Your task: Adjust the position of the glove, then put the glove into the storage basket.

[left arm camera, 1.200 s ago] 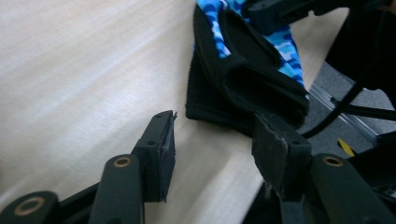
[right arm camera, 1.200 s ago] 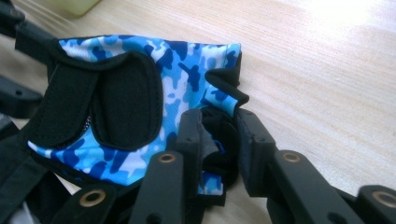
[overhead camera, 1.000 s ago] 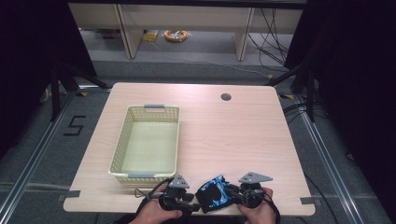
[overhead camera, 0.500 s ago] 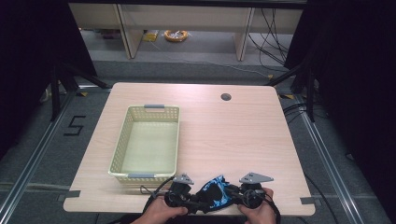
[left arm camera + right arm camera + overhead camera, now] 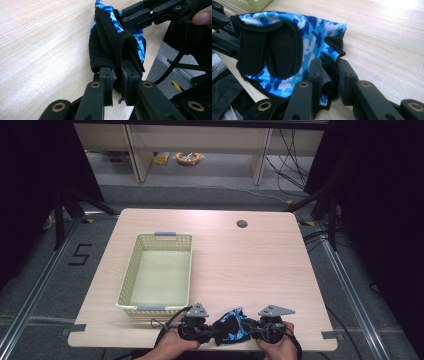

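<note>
Table (image 5: 260, 265) near edge: glove (image 5: 231, 329) clamped by left gripper (image 5: 207, 334), right gripper (image 5: 252, 331) jaws; basket (image 5: 131, 275) left.

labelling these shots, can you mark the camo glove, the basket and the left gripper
camo glove (image 5: 312, 42), right gripper view, blue camouflage back panel
basket (image 5: 164, 236), high view, far rim by the grey handle
left gripper (image 5: 119, 82), left gripper view, between the two black jaw tips shut on the glove's black edge

Open tabletop (image 5: 260, 265) across the middle, right and far side, free for passing. Blocked on the left by a basket (image 5: 156, 272), standing just beyond the left gripper (image 5: 209, 334). Little room between both grippers: glove (image 5: 231, 330) stretched there.
</note>
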